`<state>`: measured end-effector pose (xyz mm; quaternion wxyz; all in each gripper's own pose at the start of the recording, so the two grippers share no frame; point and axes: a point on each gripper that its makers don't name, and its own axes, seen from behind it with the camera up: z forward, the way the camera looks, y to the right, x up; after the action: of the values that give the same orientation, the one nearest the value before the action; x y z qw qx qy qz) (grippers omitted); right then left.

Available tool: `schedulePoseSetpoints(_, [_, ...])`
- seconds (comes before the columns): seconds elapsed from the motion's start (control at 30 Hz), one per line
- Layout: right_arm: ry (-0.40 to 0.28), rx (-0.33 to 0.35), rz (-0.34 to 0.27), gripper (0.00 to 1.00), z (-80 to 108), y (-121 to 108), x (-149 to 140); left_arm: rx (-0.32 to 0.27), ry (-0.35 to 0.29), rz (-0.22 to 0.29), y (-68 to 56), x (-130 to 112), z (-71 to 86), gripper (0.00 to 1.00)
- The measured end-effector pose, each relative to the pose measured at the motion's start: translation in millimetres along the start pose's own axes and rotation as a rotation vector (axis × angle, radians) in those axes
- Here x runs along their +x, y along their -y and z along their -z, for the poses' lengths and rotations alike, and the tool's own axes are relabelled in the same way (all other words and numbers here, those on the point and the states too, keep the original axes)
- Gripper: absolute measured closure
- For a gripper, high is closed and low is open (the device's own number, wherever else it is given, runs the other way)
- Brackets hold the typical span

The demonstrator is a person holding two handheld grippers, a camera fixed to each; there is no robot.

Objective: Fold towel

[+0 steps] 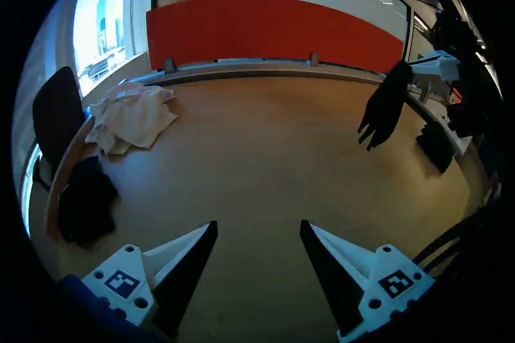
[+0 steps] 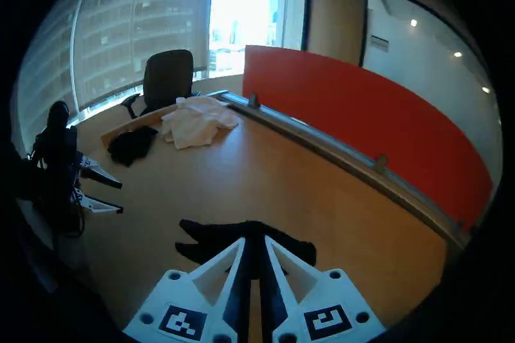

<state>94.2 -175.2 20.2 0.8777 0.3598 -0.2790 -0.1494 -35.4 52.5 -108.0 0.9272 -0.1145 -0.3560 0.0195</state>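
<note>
- Towel (image 1: 385, 108), dark, hangs lengthwise downward from the right gripper (image 2: 255, 244), whose fingers press together on it above the table (image 1: 270, 150).
- Left gripper (image 1: 257, 224), fingers spread and empty, faces it from well apart; the towel lies off to its right.
- Free corners are bunched, hard to make out.

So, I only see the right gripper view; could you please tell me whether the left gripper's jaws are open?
Observer: Yes, the left gripper is open, jaws wide apart over the table, holding nothing.
Operator: Thank you. Does the black cloth in my jaws touch the table?
Observer: It seems not; the black cloth dangles from the right gripper, apparently hanging above the table.
</note>
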Motion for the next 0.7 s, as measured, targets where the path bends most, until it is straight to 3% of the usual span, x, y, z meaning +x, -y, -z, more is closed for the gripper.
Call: schedulePoseSetpoints(0.7, [0.035, -0.128, -0.034, 0.94, 59.0, -90, -46, 0.017, 0.008, -0.01, -0.9, 4, -2.6, 0.05])
